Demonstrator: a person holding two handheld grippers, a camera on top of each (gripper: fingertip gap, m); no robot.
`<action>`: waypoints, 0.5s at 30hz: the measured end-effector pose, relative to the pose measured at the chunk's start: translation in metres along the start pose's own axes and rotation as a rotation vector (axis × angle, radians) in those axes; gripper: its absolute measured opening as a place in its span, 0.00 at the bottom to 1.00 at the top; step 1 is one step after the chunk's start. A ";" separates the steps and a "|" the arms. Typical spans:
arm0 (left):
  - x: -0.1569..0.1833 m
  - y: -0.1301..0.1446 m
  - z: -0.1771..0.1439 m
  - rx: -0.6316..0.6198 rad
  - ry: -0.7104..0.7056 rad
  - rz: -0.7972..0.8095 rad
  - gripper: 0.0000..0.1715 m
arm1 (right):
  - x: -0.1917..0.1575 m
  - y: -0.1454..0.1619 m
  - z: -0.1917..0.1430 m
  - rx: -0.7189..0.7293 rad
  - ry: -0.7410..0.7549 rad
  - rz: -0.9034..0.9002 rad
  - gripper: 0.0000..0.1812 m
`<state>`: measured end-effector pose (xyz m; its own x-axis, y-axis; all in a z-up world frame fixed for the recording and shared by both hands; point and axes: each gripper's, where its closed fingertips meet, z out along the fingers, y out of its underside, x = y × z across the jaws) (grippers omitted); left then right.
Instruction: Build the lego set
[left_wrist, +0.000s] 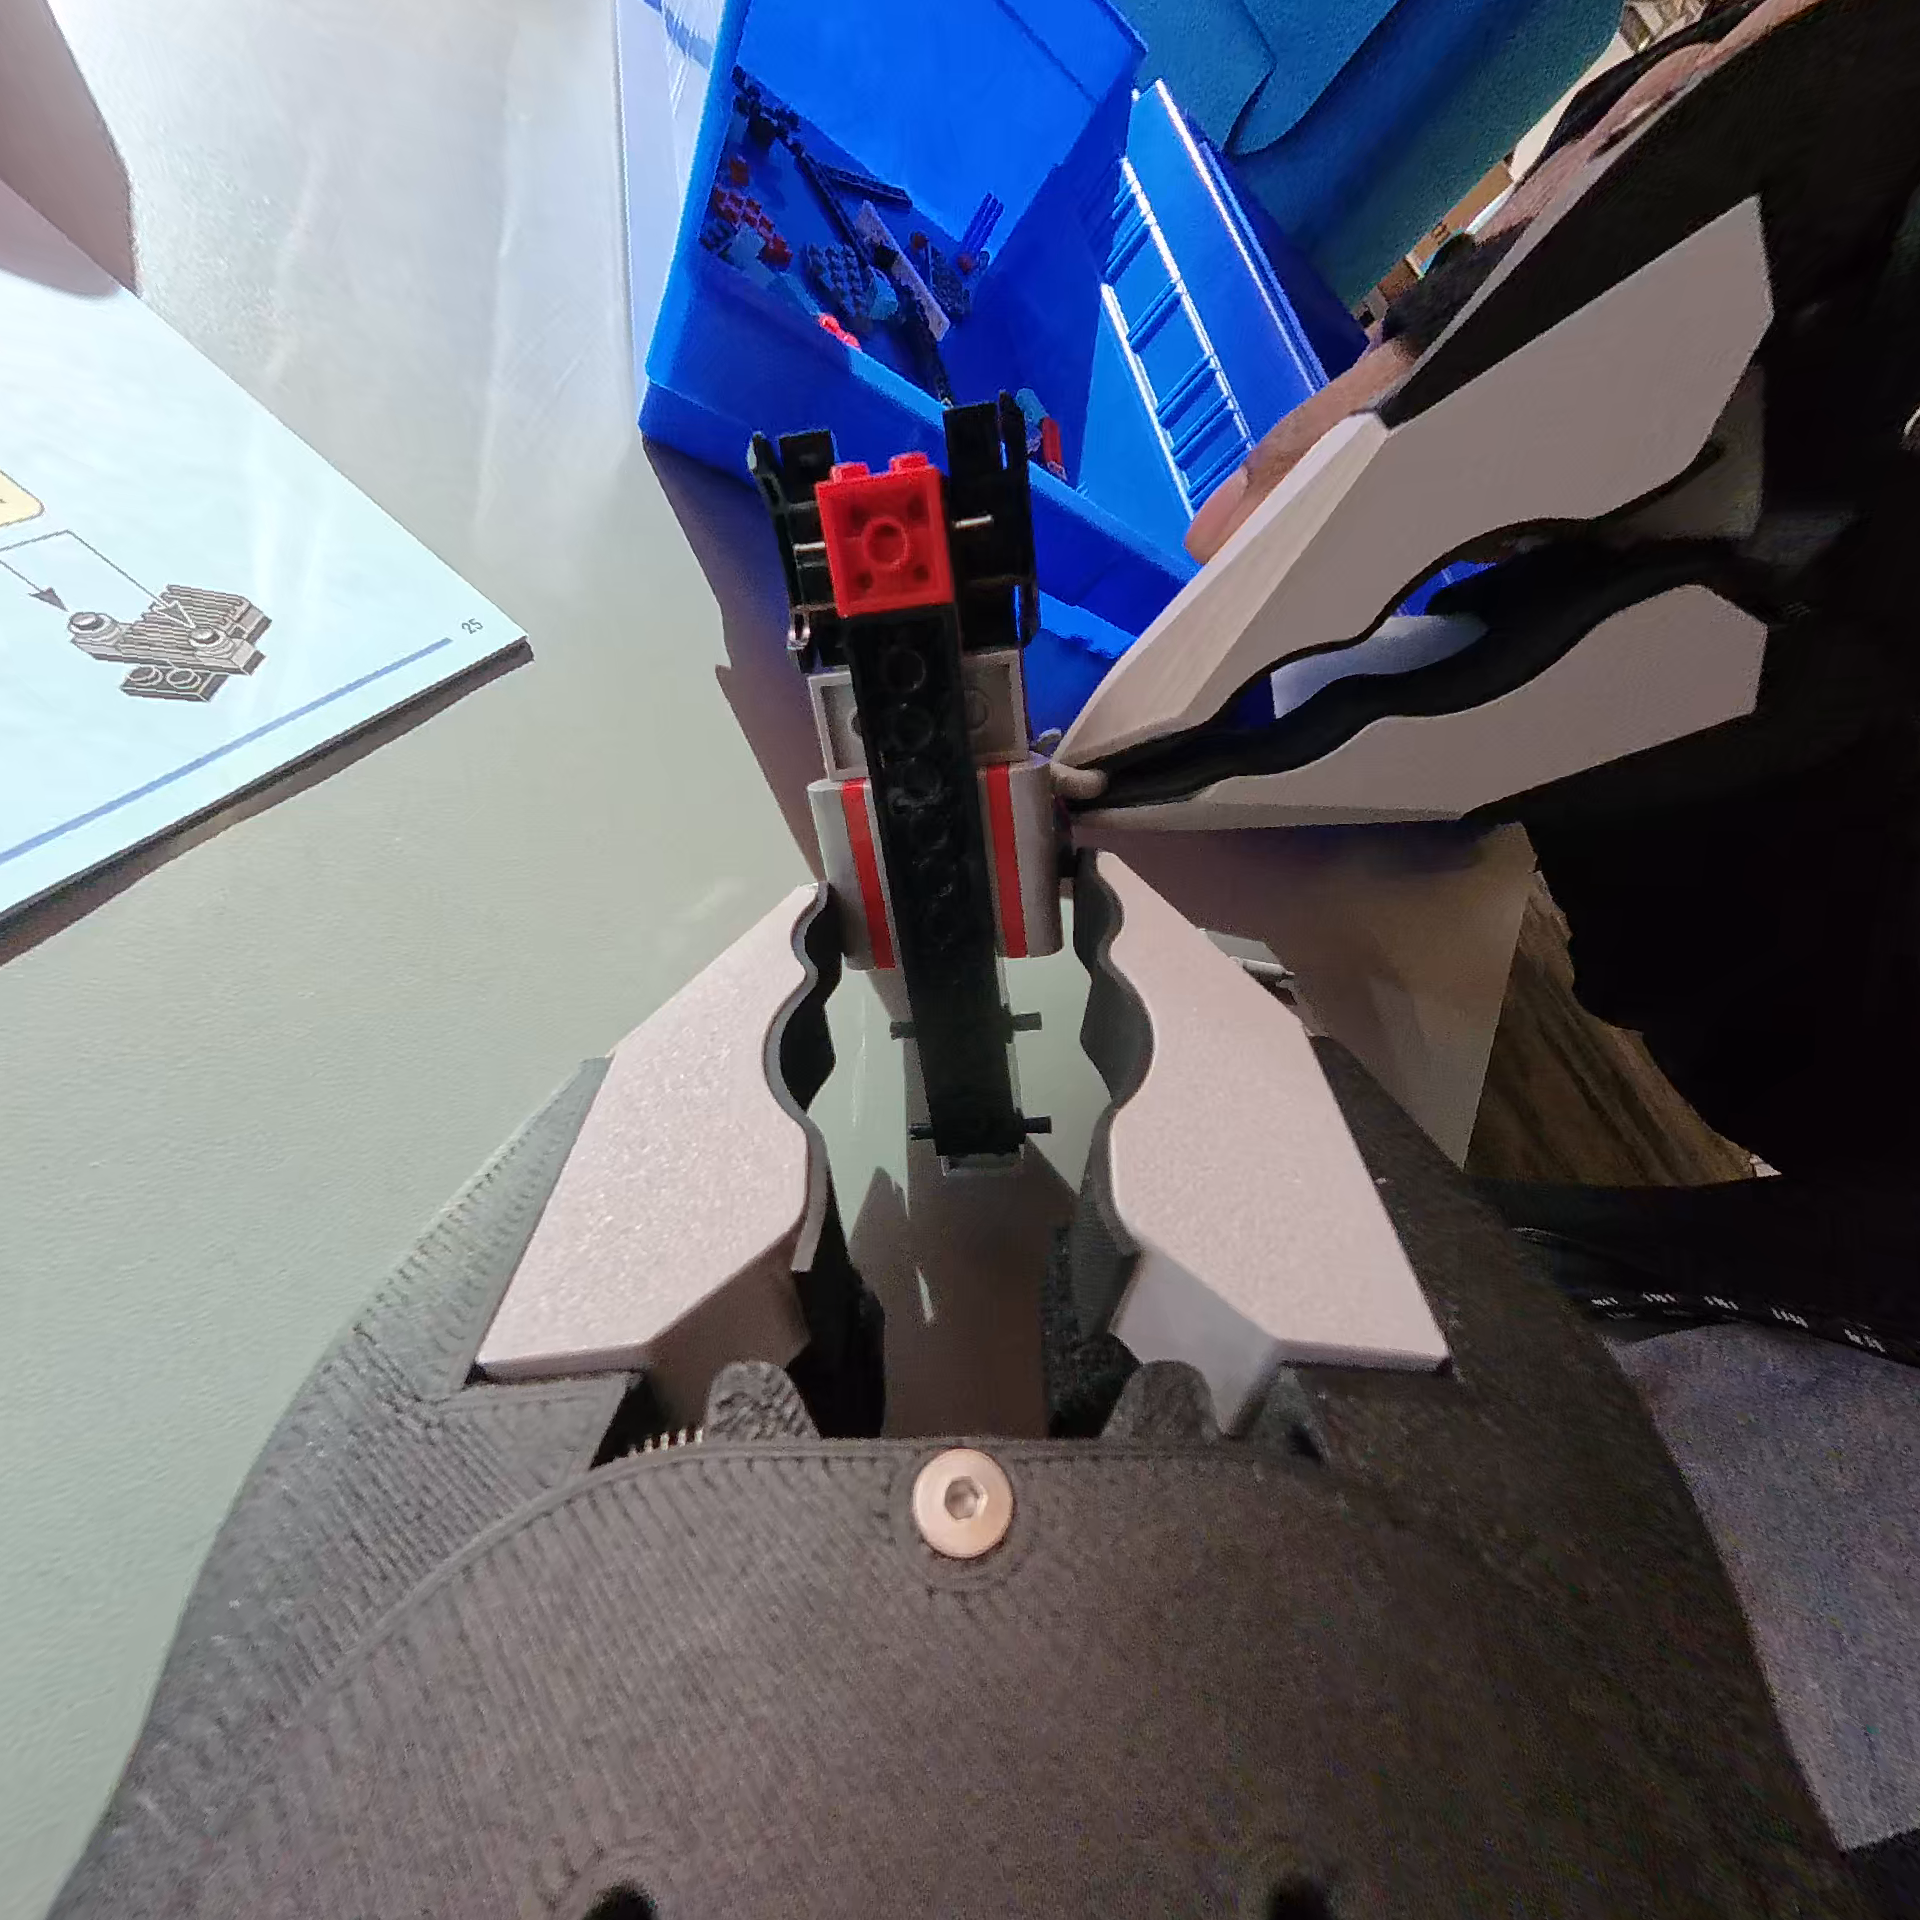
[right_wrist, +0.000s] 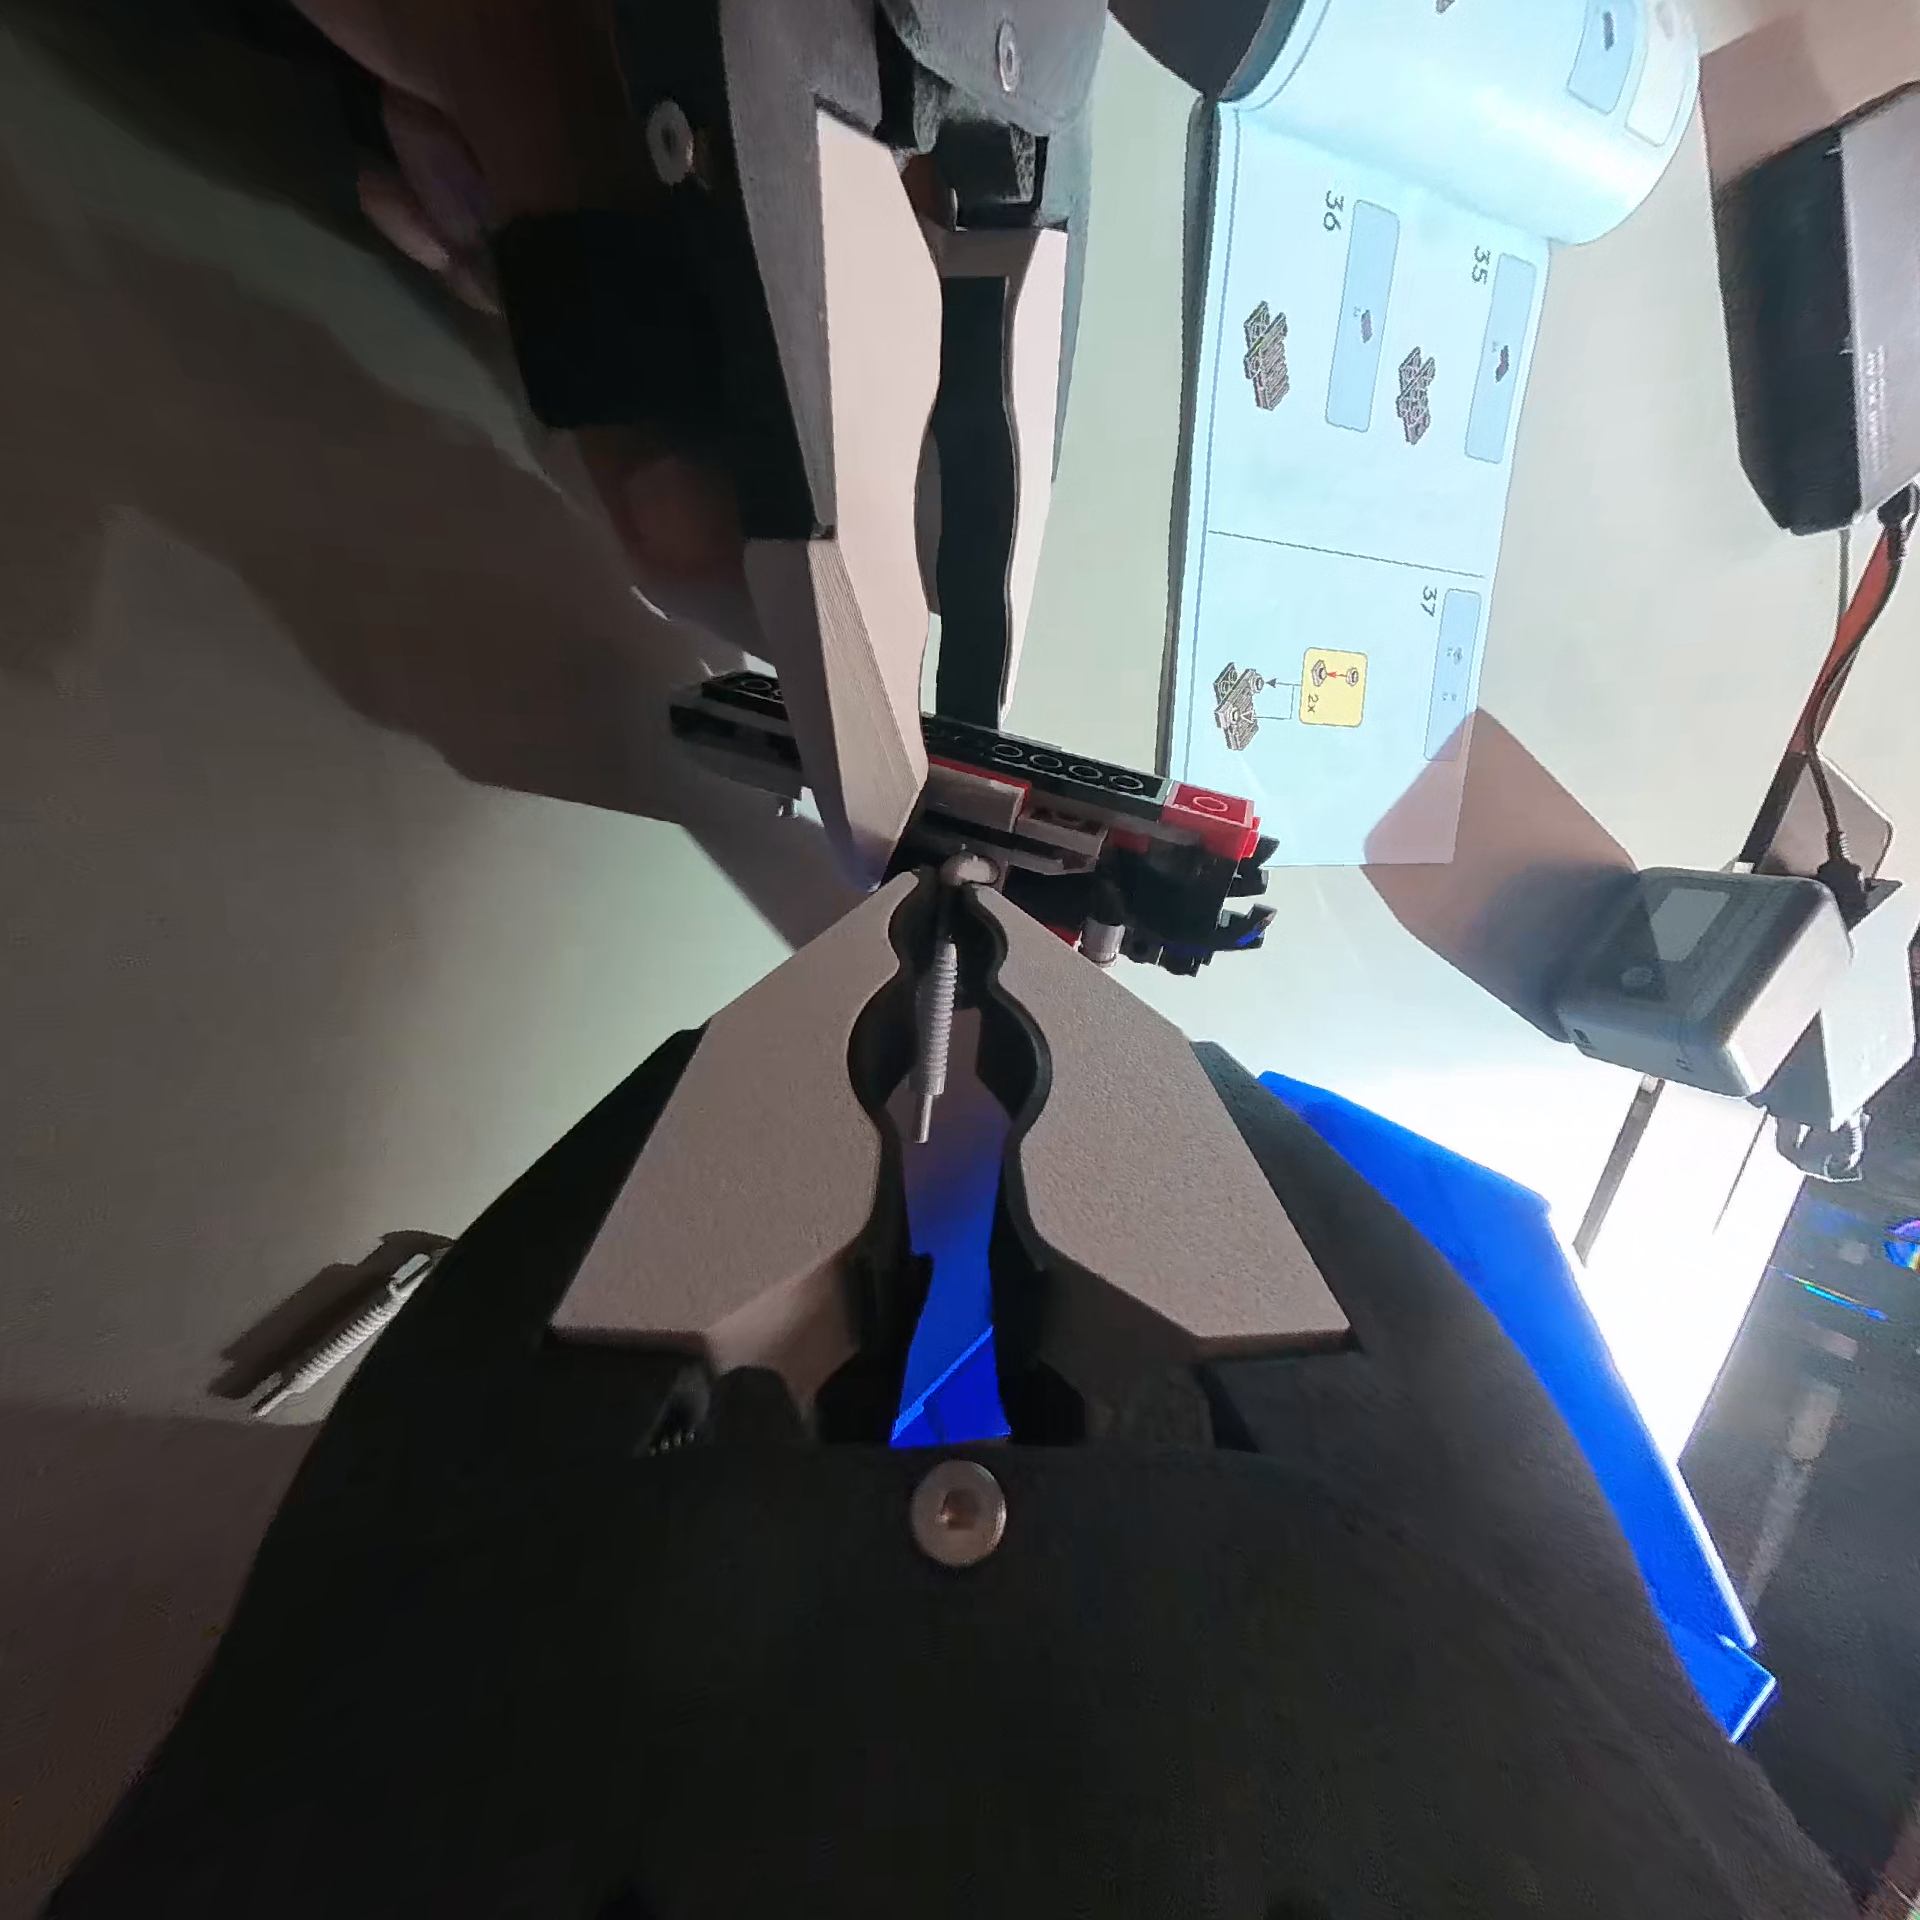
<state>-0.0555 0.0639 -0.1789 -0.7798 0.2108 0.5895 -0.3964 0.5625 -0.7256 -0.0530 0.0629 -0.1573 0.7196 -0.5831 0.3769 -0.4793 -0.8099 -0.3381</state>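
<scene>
Your left gripper (left_wrist: 951, 904) clamps the lego model (left_wrist: 925, 748) by its grey, red-striped sides, jaws closed on it, with the long black beam running back between the fingers and the red brick (left_wrist: 885, 545) at the far tip. The model hangs above the table (left_wrist: 416, 987), not resting on it.

Your right gripper (right_wrist: 940, 883) comes in from the side, jaws pinched shut on a small grey ribbed pin (right_wrist: 935, 1013) whose rounded head touches the model's flank, right beside your left gripper's finger (right_wrist: 852, 665), which crowds that spot.

Around you: the open instruction booklet (left_wrist: 156, 582) lies flat towards the table's left side, and the blue parts bin (left_wrist: 894, 208) sits beyond the model, holding loose red, black and blue pieces. In the right wrist view a second grey ribbed piece (right_wrist: 332, 1330) lies on the table, well apart from the model. A small grey camera on a bracket (right_wrist: 1704, 966) and a black box with cables (right_wrist: 1818, 332) stand past the booklet.
</scene>
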 end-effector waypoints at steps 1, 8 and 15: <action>0.001 0.000 0.000 0.002 0.005 0.000 0.27 | 0.000 0.000 -0.001 0.004 -0.002 0.004 0.02; 0.002 -0.001 -0.001 0.014 0.023 -0.009 0.27 | 0.001 -0.002 -0.003 0.029 -0.010 0.029 0.02; 0.004 -0.003 -0.003 0.029 0.054 -0.028 0.27 | 0.003 -0.003 -0.006 0.066 -0.029 0.066 0.02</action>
<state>-0.0554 0.0656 -0.1732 -0.7412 0.2391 0.6273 -0.4320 0.5453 -0.7183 -0.0523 0.0636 -0.1504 0.7022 -0.6322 0.3274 -0.4927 -0.7635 -0.4176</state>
